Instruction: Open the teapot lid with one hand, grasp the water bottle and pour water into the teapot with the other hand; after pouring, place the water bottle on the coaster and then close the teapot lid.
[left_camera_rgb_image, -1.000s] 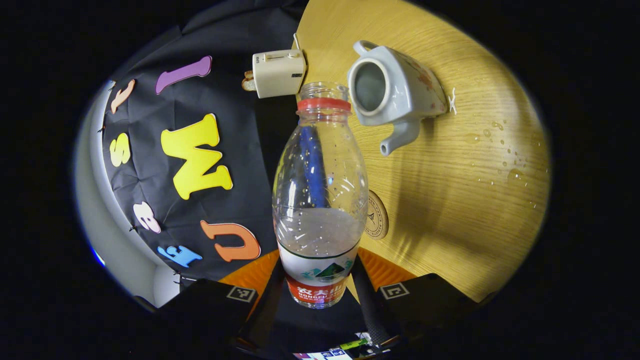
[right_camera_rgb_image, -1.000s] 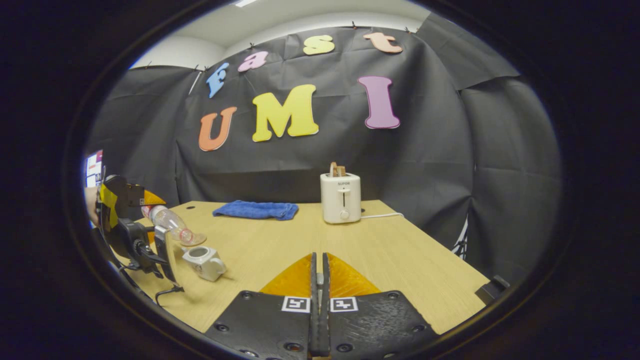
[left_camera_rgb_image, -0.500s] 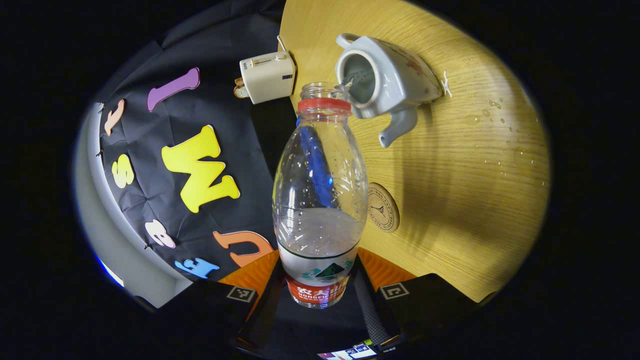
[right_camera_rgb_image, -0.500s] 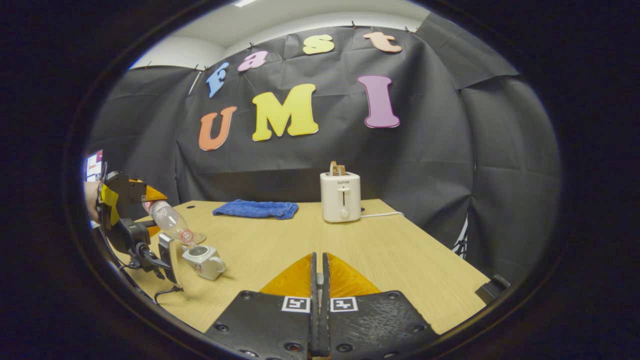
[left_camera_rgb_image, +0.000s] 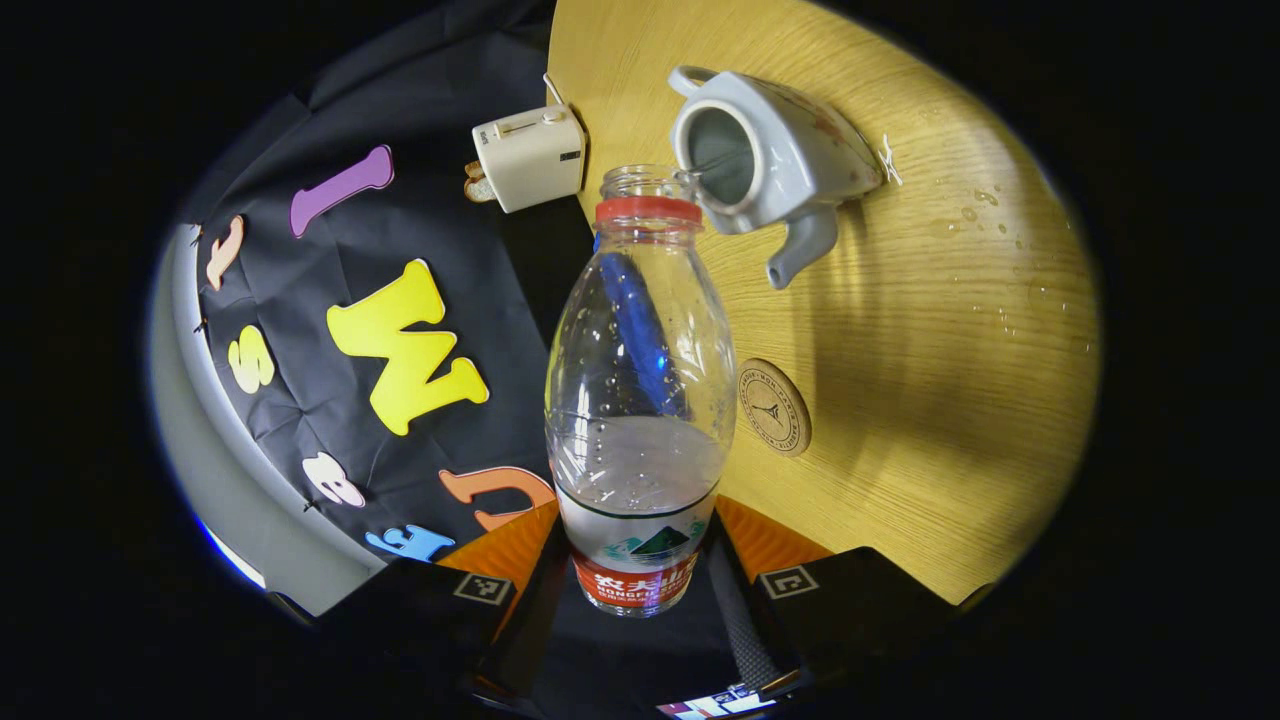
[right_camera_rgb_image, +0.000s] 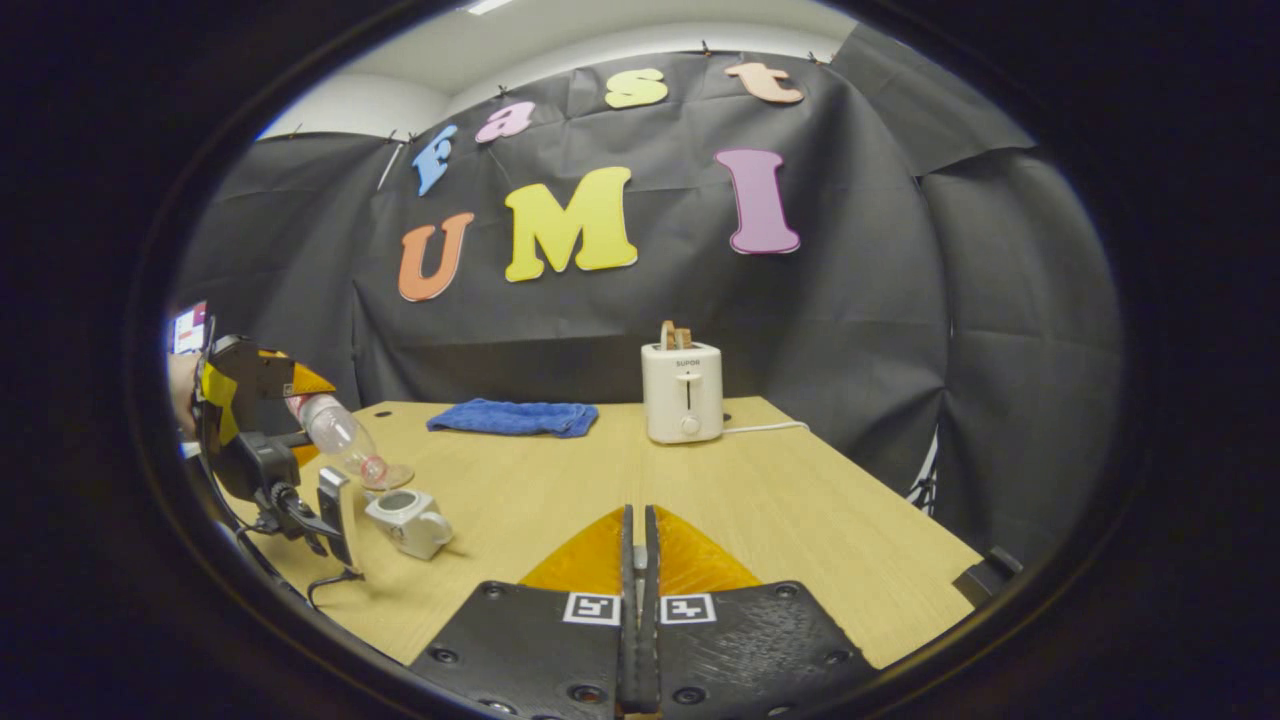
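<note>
Left gripper (left_camera_rgb_image: 638, 590): your fingers pinch the water bottle (left_camera_rgb_image: 640, 400) low on its body, one on each side of the label band; seen also at the left in the right gripper view (right_camera_rgb_image: 300, 400), tipped over the teapot.
Water bottle: uncapped, part full, tilted so its mouth sits just at the rim of the teapot's open top.
Teapot (left_camera_rgb_image: 770, 165): stands on the tabletop (left_camera_rgb_image: 930, 330) near its left edge as the right gripper view has it (right_camera_rgb_image: 408, 520), lid off, opening bare; a thin line of water appears to cross the opening, though you cannot be sure of it.
Coaster (left_camera_rgb_image: 775, 407): round, flat on the tabletop just beside the bottle's body, apart from the teapot.
Right gripper (right_camera_rgb_image: 638, 600): your fingers are pressed together with nothing visible between them, over the tabletop's near edge.
Toaster (right_camera_rgb_image: 682, 392): at the far edge of the tabletop, against the wall.
Blue cloth (right_camera_rgb_image: 512, 417): at the far edge, left of the toaster.
Water drops (left_camera_rgb_image: 990, 230): scattered on the wood beyond the teapot.
</note>
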